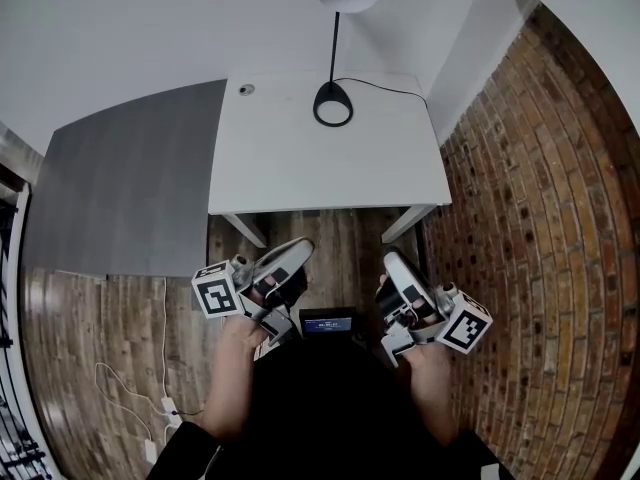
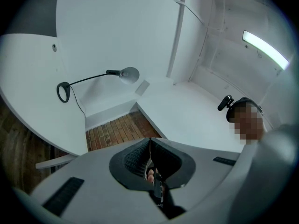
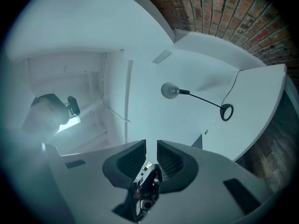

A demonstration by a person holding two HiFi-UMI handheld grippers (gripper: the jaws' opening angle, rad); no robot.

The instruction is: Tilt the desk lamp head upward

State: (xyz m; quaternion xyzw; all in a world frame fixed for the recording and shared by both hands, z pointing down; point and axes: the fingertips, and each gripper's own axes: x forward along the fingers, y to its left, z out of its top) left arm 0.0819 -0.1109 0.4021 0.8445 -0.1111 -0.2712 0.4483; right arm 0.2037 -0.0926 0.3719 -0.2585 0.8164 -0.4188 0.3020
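A small study or office corner — white desk (image 1: 300, 158), desk lamp (image 1: 333, 92), brick wall (image 1: 540, 218), wood floor (image 1: 100, 348).

the table (image 1: 300, 163) is showing plain white. the lamp (image 1: 333, 93) is showing a black base and stem and a pale grey head. the brick wall (image 1: 540, 218) is showing red-brown bricks with pale joints, the floor (image 1: 90, 328) brown wood planks.

The head view looks steeply down on the white desk (image 1: 300, 158) from well back; both gripper views, low on the near side, tilt upward from left and right, sharing the far desk lamp (image 1: 334, 90).
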